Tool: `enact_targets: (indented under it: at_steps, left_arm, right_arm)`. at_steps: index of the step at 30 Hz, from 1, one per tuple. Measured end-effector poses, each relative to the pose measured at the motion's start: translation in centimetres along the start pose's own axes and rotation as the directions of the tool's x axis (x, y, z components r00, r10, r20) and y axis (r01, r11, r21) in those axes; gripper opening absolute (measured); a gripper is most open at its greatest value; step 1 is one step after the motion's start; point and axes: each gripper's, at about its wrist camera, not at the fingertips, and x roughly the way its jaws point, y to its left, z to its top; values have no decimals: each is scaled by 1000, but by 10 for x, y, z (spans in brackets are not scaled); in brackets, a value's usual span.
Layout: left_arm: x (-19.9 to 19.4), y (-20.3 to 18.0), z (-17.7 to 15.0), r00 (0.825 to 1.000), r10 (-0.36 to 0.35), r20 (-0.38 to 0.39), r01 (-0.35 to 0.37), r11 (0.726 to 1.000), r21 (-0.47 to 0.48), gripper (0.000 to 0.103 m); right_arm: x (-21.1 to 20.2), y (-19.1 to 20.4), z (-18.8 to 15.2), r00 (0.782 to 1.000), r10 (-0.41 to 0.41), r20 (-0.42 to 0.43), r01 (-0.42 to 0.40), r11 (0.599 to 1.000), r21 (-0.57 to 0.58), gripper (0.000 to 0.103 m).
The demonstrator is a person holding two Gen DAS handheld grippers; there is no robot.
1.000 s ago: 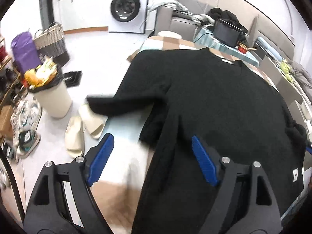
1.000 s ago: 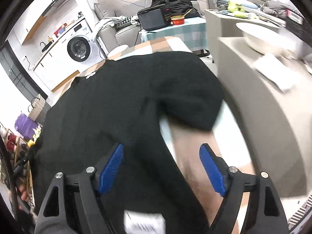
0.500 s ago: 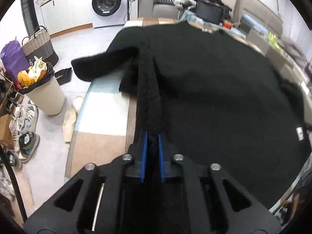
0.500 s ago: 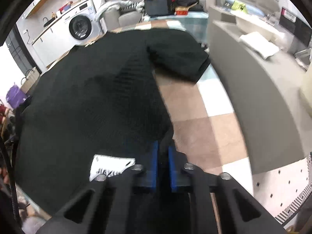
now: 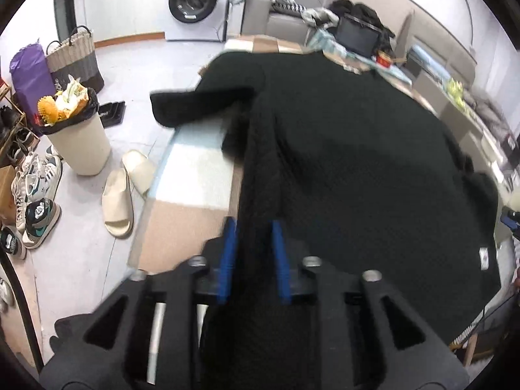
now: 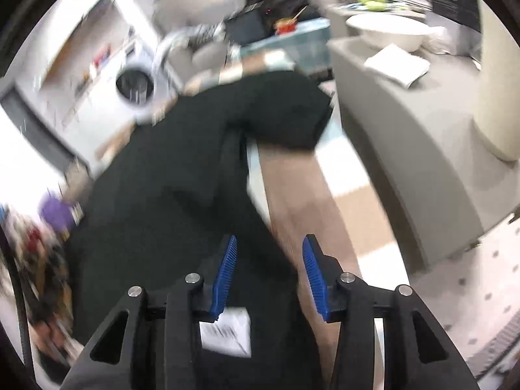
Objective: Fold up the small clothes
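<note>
A black knit sweater [image 5: 351,149] lies spread over a checkered table [image 5: 191,175]. My left gripper [image 5: 253,230] has its blue pads a small gap apart, with a ridge of the sweater's left hem between them. The left sleeve [image 5: 195,104] hangs off the table edge. In the right wrist view the sweater [image 6: 169,201] fills the left half, its right sleeve [image 6: 289,120] folded on the table [image 6: 308,188]. My right gripper [image 6: 268,250] is partly open over the hem corner, by a white label [image 6: 227,331].
Left of the table, on the floor, stand a full bin [image 5: 78,133], slippers [image 5: 118,198], sneakers [image 5: 35,191] and a wicker basket [image 5: 74,58]. A washing machine [image 5: 195,3] is at the back. A grey counter [image 6: 406,113] with a bowl flanks the table's right side.
Both grippers closed on the sweater's hem half a second ago; now both jaws have parted, the right more than the left. The right view swings and blurs.
</note>
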Motion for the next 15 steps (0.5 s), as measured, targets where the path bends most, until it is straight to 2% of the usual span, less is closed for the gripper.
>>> enact_targets:
  at_steps: [1, 3, 7, 12, 14, 15]
  left_arm:
    - [-2, 1, 5, 1000, 3, 15, -3, 1000, -6, 56]
    - [-3, 2, 17, 999, 6, 50, -5, 1000, -24, 73]
    - [8, 4, 43, 998, -5, 56, 9, 997, -71, 74]
    - [20, -2, 70, 997, -3, 71, 10, 996, -91, 74]
    - [25, -5, 76, 998, -1, 69, 7, 997, -83, 74]
    - [28, -7, 79, 998, -1, 67, 6, 997, -76, 74]
  right_arm:
    - [3, -4, 11, 999, -17, 36, 16, 999, 37, 44]
    - [18, -9, 33, 997, -35, 71, 29, 996, 80, 44]
    - [68, -14, 67, 996, -83, 20, 81, 993, 87, 44]
    - [112, -9, 83, 987, -155, -38, 156, 987, 34, 43]
    - [120, -5, 85, 982, -189, -30, 189, 982, -3, 41]
    - [123, -3, 85, 978, -204, -33, 203, 979, -23, 30]
